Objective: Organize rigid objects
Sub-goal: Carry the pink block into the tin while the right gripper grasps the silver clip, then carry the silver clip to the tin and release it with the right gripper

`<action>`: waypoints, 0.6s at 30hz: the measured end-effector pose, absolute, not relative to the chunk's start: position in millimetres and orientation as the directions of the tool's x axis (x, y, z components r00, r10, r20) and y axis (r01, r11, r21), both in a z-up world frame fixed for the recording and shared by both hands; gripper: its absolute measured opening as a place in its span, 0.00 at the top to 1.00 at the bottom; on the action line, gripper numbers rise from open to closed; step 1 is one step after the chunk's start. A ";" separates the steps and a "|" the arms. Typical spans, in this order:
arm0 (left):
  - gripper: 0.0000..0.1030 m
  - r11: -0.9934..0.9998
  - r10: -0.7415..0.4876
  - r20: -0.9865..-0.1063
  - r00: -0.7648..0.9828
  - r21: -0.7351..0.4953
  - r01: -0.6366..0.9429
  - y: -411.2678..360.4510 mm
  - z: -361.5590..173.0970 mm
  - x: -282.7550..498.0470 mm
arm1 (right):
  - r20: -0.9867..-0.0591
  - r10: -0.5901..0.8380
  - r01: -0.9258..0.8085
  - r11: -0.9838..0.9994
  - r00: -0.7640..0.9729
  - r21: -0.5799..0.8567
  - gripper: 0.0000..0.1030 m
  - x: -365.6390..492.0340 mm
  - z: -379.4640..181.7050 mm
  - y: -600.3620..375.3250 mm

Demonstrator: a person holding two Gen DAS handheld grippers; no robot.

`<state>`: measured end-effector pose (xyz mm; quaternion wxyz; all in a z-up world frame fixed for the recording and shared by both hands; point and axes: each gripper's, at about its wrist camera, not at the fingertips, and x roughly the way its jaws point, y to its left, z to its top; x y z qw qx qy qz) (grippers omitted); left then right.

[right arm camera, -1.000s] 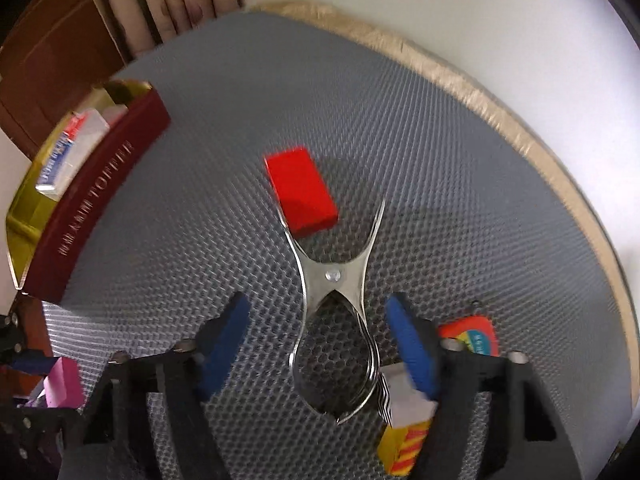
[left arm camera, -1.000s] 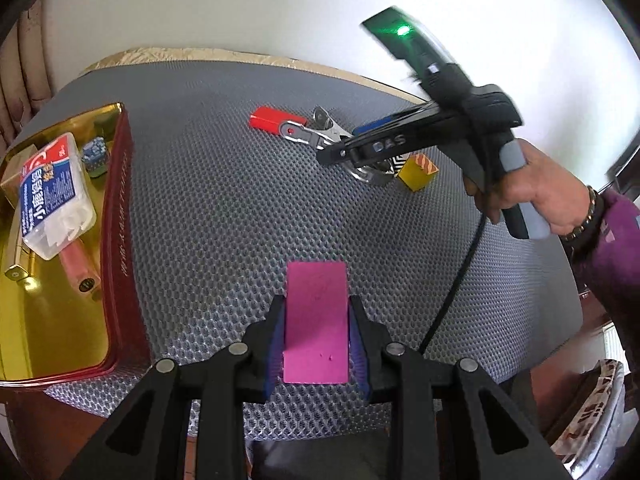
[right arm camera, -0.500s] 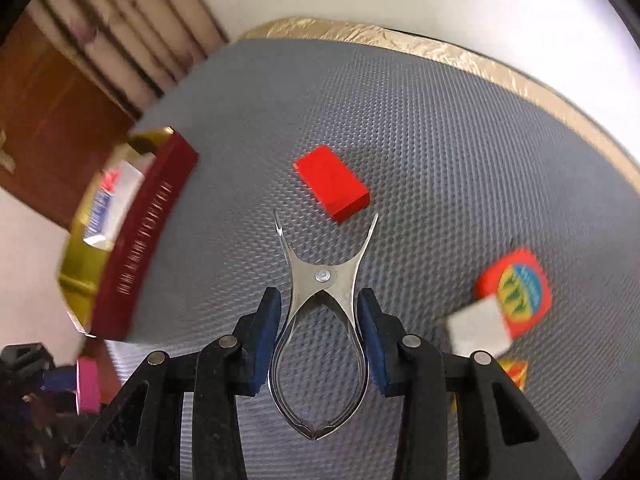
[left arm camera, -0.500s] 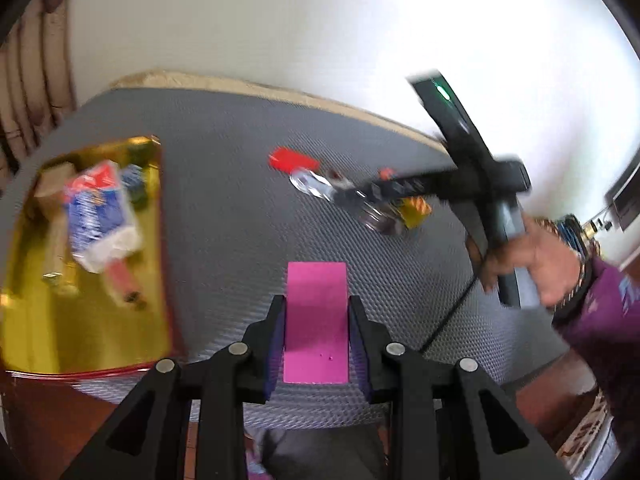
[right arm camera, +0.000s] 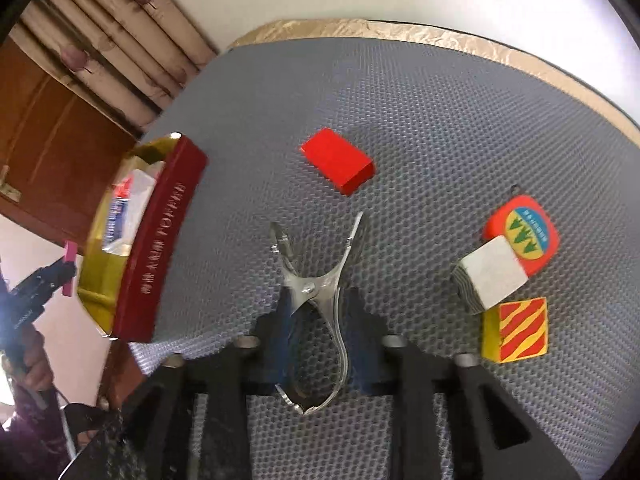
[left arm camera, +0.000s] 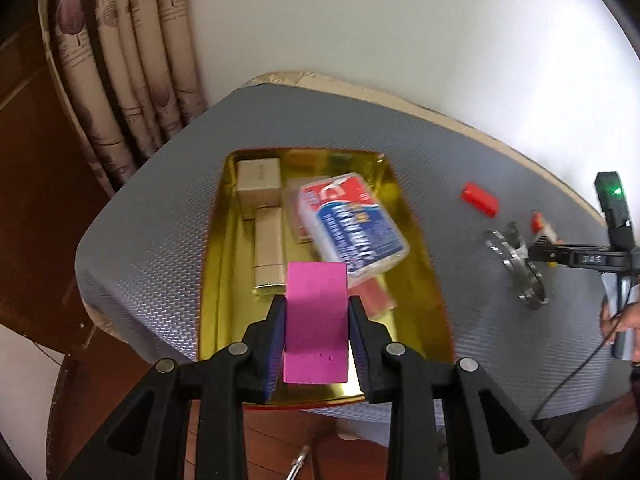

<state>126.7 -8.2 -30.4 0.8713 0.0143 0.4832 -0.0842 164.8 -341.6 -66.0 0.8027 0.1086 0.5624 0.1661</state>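
Note:
My left gripper (left arm camera: 317, 302) is shut on a pink block (left arm camera: 315, 340) and hangs over the near end of the gold tin (left arm camera: 224, 280). In the right wrist view the same block (right arm camera: 71, 268) shows beside the tin's red wall (right arm camera: 160, 248). My right gripper (right arm camera: 322, 314) has a shiny metal clip (right arm camera: 316, 292) between its blue pads. The pads touch the clip's sides while the jaws are opening slightly. The clip (left arm camera: 516, 264) lies on the grey mat to the right of the tin. A red block (right arm camera: 338, 160) lies just beyond it.
Inside the tin are a blue-and-white plastic box (left arm camera: 352, 228) and beige boxes (left arm camera: 260, 184). Right of the clip sit an orange tape measure (right arm camera: 524, 232), a white-topped cube (right arm camera: 494, 272) and a yellow-red striped cube (right arm camera: 516, 330). A curtain and wooden door stand left.
My left gripper carried the pink block leftward from the mat to above the tin. My right gripper closed around the metal clip and rolled a little.

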 end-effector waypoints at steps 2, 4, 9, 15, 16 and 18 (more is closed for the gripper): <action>0.71 0.987 -0.110 -0.846 0.521 -0.032 0.156 -5.9 -37.1 128.1 | -0.874 0.390 -0.157 0.920 0.290 0.359 0.40 170.5 -69.4 -335.3; 0.71 0.989 -0.090 -0.846 0.526 -0.013 0.148 -1.2 -39.7 127.9 | -0.888 0.374 -0.154 0.927 0.269 0.343 0.17 173.1 -71.5 -329.8; 0.70 0.989 -0.103 -0.868 0.485 -0.037 0.145 5.5 -56.5 135.7 | -0.941 0.222 -0.210 0.963 0.256 0.171 0.24 173.1 -79.5 -298.8; 0.69 0.988 -0.147 -0.871 0.470 -0.107 0.110 16.8 -58.2 136.9 | -0.948 0.165 -0.262 0.961 0.274 0.092 0.69 164.9 -83.5 -277.9; 0.68 0.987 -0.157 -0.865 0.477 -0.122 0.102 18.8 -53.7 135.5 | -0.944 0.179 -0.246 0.963 0.276 0.111 0.69 165.3 -82.5 -281.9; 0.64 0.988 -0.152 -0.845 0.513 -0.136 0.069 23.8 -41.2 131.1 | -0.936 0.214 -0.206 0.966 0.278 0.159 0.69 165.8 -81.9 -292.6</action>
